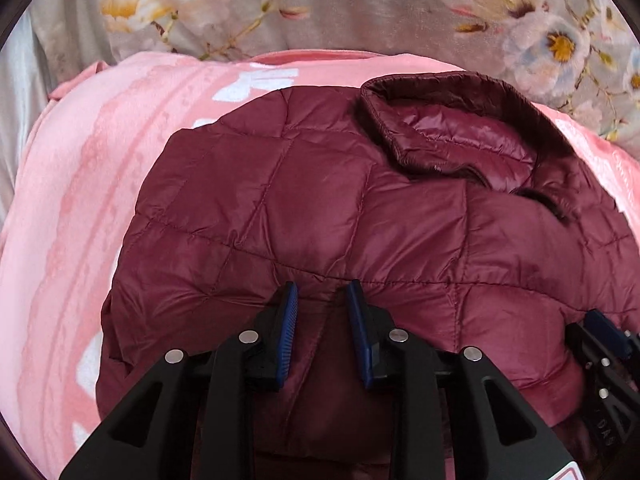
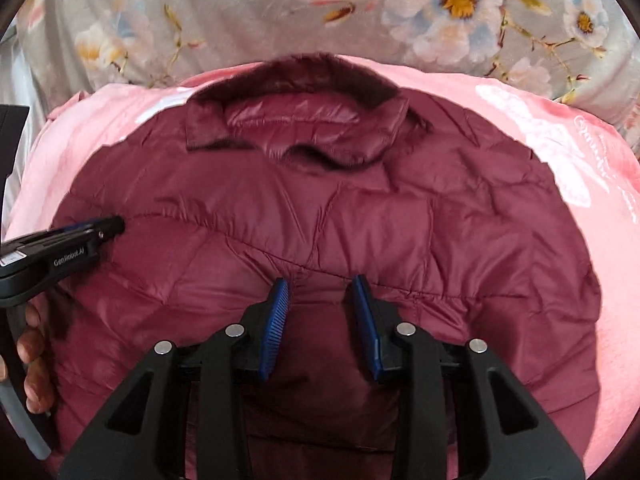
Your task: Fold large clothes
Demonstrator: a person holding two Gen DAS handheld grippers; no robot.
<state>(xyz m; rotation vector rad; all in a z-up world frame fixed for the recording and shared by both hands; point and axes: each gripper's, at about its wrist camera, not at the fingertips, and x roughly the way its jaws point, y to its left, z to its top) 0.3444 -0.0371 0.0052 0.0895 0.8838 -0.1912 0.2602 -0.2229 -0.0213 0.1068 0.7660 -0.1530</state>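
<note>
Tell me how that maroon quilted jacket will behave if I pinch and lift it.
The jacket looks puffy and soft, so it will likely drape and sag. Its shiny shell may slip between pads. Quilted filling suggests it is light for its bulk.

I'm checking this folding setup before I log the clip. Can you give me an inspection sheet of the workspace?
Surface: pink blanket with white markings, spread under the garment.
Job's things: maroon quilted jacket lying partly folded, collar at the far end, its lining showing.
Clutter: nothing seen.
Grippers: left gripper with jaws apart just above the jacket, no fabric pinched; right gripper likewise parted and holding nothing. A hand holds the left gripper's handle.
Cables: nothing seen.
Surroundings: grey floral bedding beyond the blanket.
</note>
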